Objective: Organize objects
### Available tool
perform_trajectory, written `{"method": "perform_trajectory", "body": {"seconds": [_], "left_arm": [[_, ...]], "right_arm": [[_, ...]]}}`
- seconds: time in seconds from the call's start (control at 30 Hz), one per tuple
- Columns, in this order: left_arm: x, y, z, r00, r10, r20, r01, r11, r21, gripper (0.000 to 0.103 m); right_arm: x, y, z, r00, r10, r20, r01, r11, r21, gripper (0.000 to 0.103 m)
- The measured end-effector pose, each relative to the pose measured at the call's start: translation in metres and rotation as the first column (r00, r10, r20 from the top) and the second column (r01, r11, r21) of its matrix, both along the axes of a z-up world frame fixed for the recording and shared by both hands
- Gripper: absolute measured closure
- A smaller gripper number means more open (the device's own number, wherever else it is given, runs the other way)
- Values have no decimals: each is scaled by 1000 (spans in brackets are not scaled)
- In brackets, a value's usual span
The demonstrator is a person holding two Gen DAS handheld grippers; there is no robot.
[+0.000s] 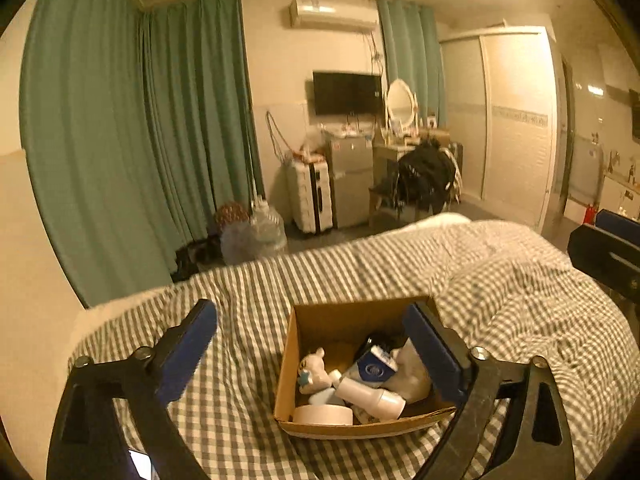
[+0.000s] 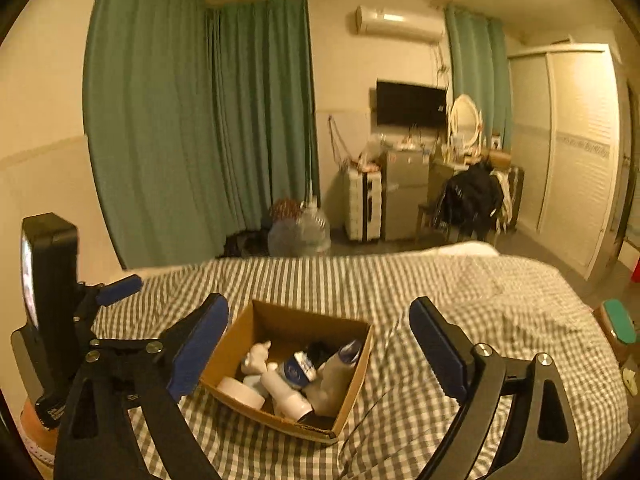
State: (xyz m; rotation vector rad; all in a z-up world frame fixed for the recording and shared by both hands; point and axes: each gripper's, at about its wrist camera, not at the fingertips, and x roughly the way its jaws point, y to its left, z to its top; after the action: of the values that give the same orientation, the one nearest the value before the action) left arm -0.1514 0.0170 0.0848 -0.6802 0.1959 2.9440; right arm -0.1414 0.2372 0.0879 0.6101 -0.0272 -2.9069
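Observation:
An open cardboard box sits on a grey checked bed cover; it also shows in the right wrist view. It holds a white figurine, a white tape roll, a white bottle, a blue and white carton and other small items. My left gripper is open and empty, above the box's left side. My right gripper is open and empty, above the box's right side. The left gripper shows at the left of the right wrist view.
The checked bed cover fills the foreground. Green curtains hang at the left. A white suitcase, a small fridge, a dressing table with a mirror and a wardrobe stand at the far wall. A green-topped object lies at the bed's right edge.

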Motion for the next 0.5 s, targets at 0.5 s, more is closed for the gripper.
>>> {"method": "perform_trajectory", "body": {"seconds": [0.5], "left_arm": [[41,-12,4,981,103,-162,-100,995,23,0]], "right_arm": [[33,8,-12,987,-40,-155,48,998,50,2]]}}
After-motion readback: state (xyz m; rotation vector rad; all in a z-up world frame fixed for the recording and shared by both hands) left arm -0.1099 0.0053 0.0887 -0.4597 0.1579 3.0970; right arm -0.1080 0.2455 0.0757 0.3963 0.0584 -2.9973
